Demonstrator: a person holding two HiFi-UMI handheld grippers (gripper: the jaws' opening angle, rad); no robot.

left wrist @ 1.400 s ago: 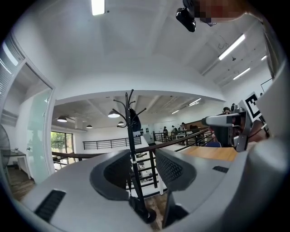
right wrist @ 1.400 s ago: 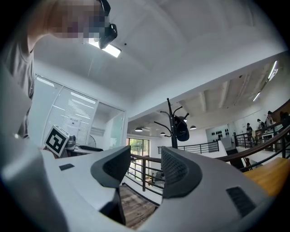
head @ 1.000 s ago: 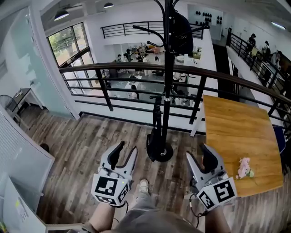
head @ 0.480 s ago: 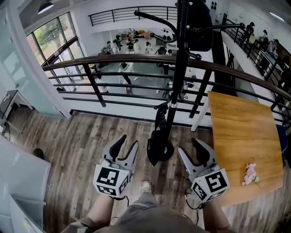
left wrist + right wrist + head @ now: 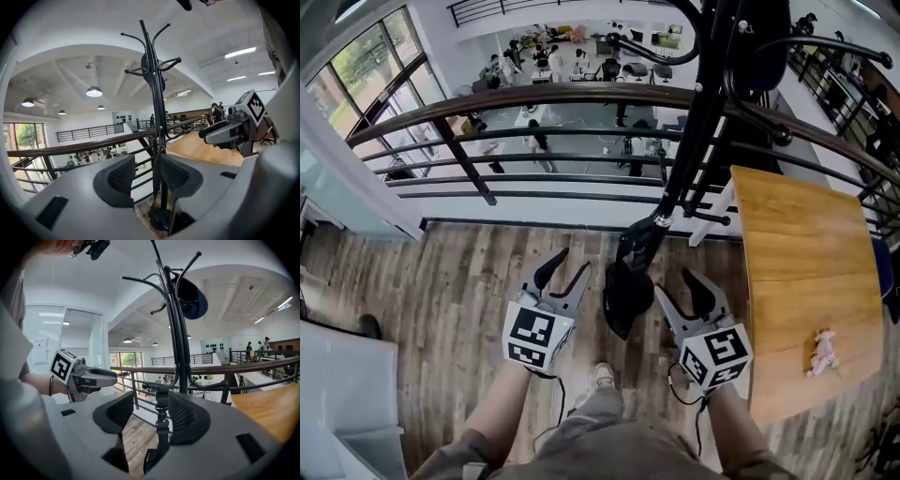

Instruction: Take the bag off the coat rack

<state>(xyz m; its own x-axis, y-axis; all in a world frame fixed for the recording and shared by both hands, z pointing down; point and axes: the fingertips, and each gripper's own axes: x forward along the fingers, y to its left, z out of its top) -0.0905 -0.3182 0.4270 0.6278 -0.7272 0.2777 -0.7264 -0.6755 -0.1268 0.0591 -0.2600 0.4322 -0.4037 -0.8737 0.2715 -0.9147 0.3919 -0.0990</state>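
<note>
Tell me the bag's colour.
The bag is dark, near black; clearest in the right gripper view.

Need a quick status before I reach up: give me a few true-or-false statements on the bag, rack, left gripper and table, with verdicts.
1. The bag hangs high on the rack. True.
2. The left gripper holds the bag. False: its jaws stand apart and empty, low near the rack's base.
3. A small pink object lies on the table. True.
4. The table stands to the left of the rack. False: it stands to the rack's right.
</note>
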